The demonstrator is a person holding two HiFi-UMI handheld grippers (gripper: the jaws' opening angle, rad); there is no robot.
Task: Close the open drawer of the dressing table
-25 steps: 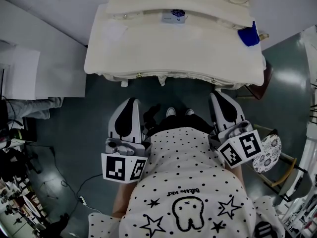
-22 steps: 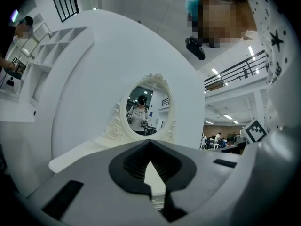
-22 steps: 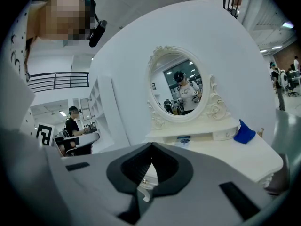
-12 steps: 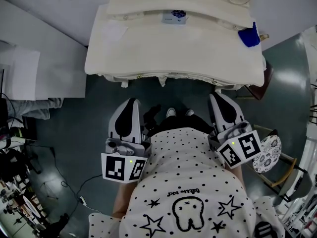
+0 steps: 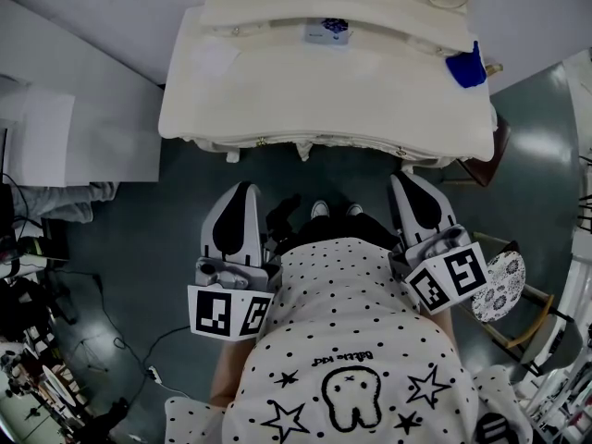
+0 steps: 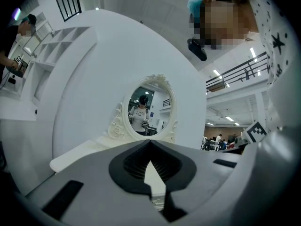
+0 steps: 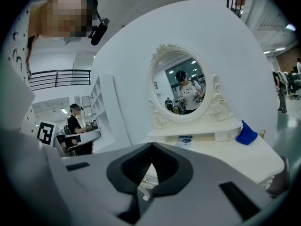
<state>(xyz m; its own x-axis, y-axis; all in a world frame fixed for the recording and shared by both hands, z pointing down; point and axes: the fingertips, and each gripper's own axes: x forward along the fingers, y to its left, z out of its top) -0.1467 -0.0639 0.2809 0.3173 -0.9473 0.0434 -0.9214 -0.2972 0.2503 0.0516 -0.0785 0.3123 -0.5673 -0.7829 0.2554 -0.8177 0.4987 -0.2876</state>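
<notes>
The cream dressing table [image 5: 324,91] stands straight ahead of the person, with its oval mirror [image 7: 181,86] at the back and a blue cloth [image 5: 464,67] near its right rear corner. From the head view its scalloped front edge runs in one even line. Small knobs [image 5: 262,141] sit along that edge, and no drawer box juts out past the top. The drawer therefore looks to be in, flush under the front edge. That view is steep and shows the fronts only from above, though, so a drawer drawn out a little beneath the overhang could be missed.

The left gripper [image 5: 242,189] and right gripper [image 5: 405,179] are both held close to the person's body, pointing at the table and well apart from its front. Each has its jaws pressed together with nothing pinched between them; only the table shows through the narrow slit.

This would fit a drawer already pushed home with the grippers drawn back. It would equally fit a slightly open drawer, hidden from these views, that is yet to be pushed. If the front is as flush as it looks, nothing of the closing is left to do.
</notes>
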